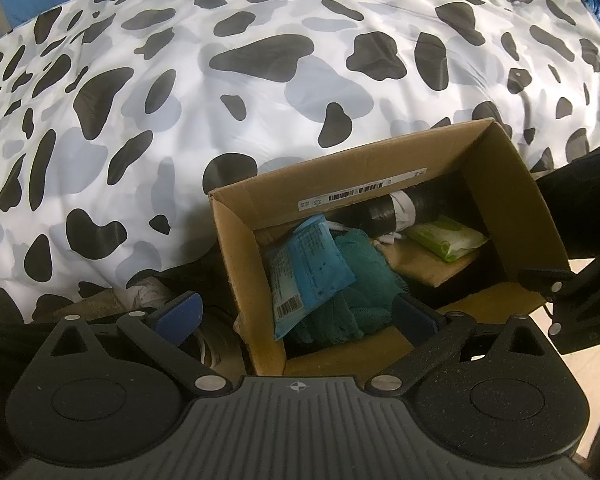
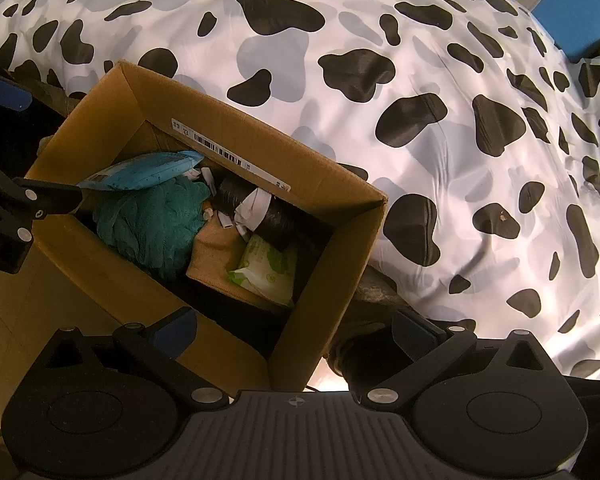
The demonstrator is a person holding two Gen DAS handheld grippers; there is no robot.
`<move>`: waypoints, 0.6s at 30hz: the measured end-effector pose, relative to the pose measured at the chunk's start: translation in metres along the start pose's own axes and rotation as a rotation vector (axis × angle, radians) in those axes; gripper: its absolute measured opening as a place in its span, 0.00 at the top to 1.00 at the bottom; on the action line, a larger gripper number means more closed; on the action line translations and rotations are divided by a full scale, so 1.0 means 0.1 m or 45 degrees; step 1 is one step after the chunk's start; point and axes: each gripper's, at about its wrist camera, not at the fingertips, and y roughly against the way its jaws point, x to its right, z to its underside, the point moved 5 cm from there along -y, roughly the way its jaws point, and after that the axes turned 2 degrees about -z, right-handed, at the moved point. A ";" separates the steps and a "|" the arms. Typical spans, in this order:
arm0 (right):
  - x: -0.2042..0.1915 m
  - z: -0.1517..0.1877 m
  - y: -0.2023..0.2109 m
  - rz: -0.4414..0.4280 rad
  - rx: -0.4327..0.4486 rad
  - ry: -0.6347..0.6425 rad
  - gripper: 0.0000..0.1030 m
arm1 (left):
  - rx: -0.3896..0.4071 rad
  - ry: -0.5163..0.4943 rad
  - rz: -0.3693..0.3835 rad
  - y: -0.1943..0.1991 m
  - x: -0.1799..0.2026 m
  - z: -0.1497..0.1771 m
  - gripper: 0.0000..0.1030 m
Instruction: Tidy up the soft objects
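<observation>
An open cardboard box (image 1: 236,240) (image 2: 260,136) stands on the floor against the bed. Inside lie a blue packet (image 1: 308,264) (image 2: 140,172), a teal mesh puff (image 1: 364,280) (image 2: 152,224), a black roll (image 1: 380,212) (image 2: 252,204) with a white band, and a green wipes pack (image 1: 444,238) (image 2: 268,268). My left gripper (image 1: 298,316) hovers open above the box's near-left corner, holding nothing. My right gripper (image 2: 296,330) is open over the opposite corner, also holding nothing. Each gripper's fingers (image 1: 540,280) (image 2: 52,200) show at the edge of the other view.
A cow-print quilt (image 1: 260,80) (image 2: 460,120) covers the bed behind the box. Pale wooden floor (image 1: 588,364) (image 2: 4,320) lies around the box. Beige and dark items (image 1: 216,344) sit under the bed edge left of the box.
</observation>
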 end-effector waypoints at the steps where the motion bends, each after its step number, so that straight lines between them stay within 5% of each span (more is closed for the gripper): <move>1: 0.00 0.00 0.00 0.000 0.000 0.000 0.00 | 0.001 0.002 0.001 0.00 0.00 0.00 0.00; 18: 0.00 0.00 -0.01 0.003 -0.005 0.005 0.00 | 0.000 -0.003 -0.008 -0.01 0.00 -0.01 0.00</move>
